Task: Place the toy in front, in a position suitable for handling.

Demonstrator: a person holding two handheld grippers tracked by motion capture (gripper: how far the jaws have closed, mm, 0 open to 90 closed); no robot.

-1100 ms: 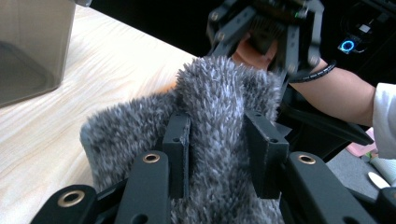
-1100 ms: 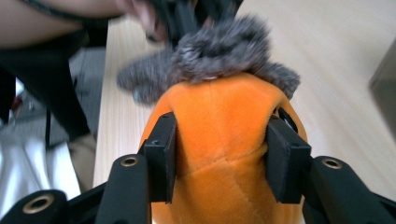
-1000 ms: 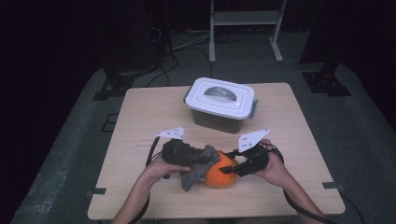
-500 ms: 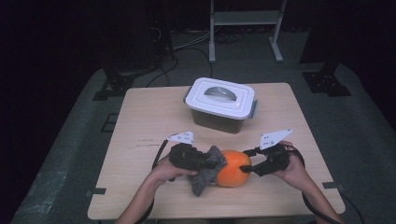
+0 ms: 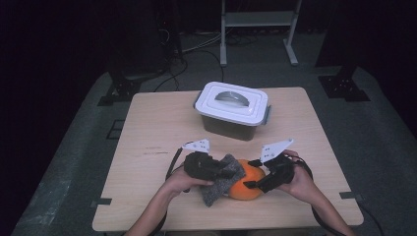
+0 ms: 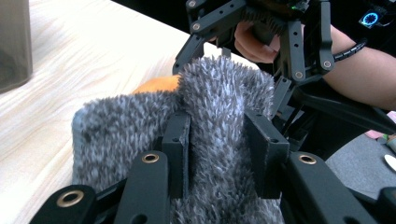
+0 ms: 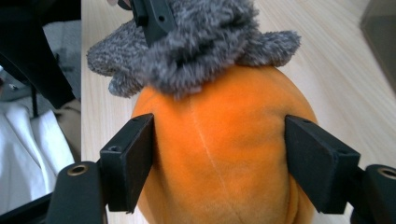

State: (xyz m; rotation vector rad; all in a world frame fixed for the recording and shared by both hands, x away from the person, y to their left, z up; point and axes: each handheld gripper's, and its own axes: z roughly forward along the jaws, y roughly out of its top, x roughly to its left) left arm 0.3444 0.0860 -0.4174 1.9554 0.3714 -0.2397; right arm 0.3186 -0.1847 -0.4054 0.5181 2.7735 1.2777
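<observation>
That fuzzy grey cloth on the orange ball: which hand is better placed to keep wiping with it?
Left, probably. The left gripper is shut on the grey cloth, which drapes over the orange ball. The right gripper has just been opening, its jaws either side of the ball.

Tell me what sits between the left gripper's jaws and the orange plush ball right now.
A grey fuzzy cloth: the left gripper pinches a fold of it, and it drapes over the orange plush ball, as both gripper views show.
</observation>
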